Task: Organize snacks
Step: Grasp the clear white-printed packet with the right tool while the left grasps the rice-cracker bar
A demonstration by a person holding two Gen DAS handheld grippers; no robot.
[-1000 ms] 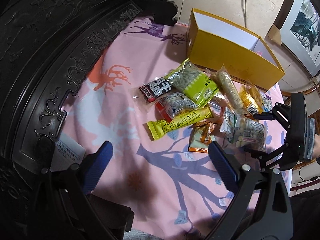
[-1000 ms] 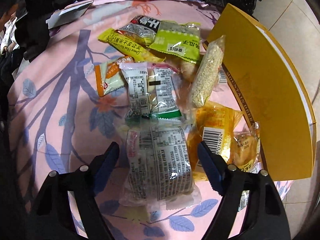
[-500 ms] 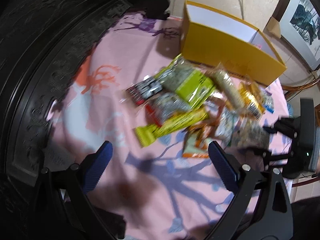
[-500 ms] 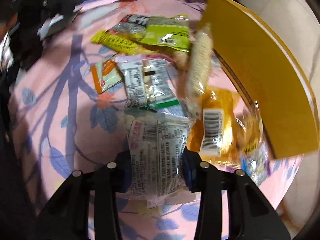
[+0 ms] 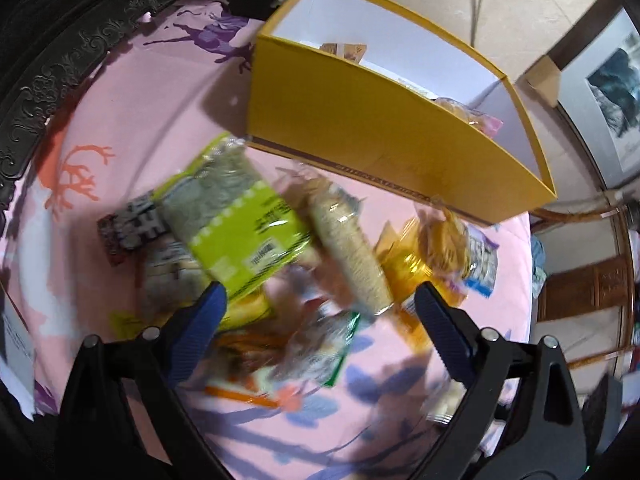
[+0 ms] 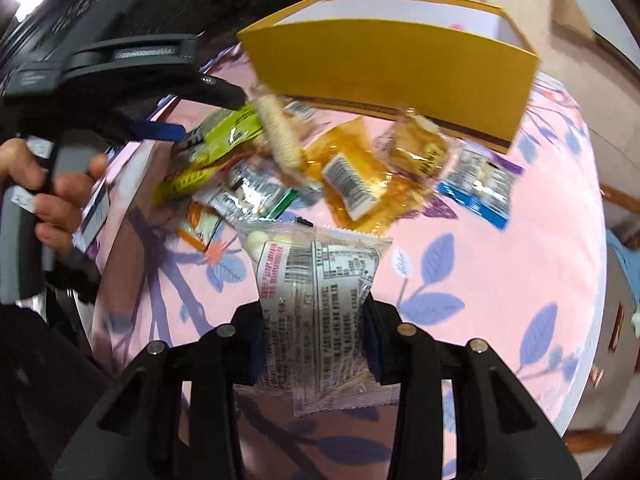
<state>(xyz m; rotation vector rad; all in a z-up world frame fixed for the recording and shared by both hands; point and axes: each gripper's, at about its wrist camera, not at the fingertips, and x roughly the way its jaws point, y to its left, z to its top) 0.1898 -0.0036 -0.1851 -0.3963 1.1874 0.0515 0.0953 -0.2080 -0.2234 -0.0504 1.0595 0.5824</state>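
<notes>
Above the snack pile, left fingers (image 5: 320, 312) spread wide, right fingers (image 6: 314, 336) clamping clear packet (image 6: 316, 296)

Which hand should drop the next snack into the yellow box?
Right. The right gripper is shut on a clear packet, clear of the pile, facing the yellow box. The left gripper hangs open, empty.

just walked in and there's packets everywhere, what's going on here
A person is sorting snacks into a yellow box with two handheld grippers. The right gripper is shut on a clear snack packet, lifted off the pink tablecloth. The left gripper is open above the snack pile, holding nothing.
</notes>
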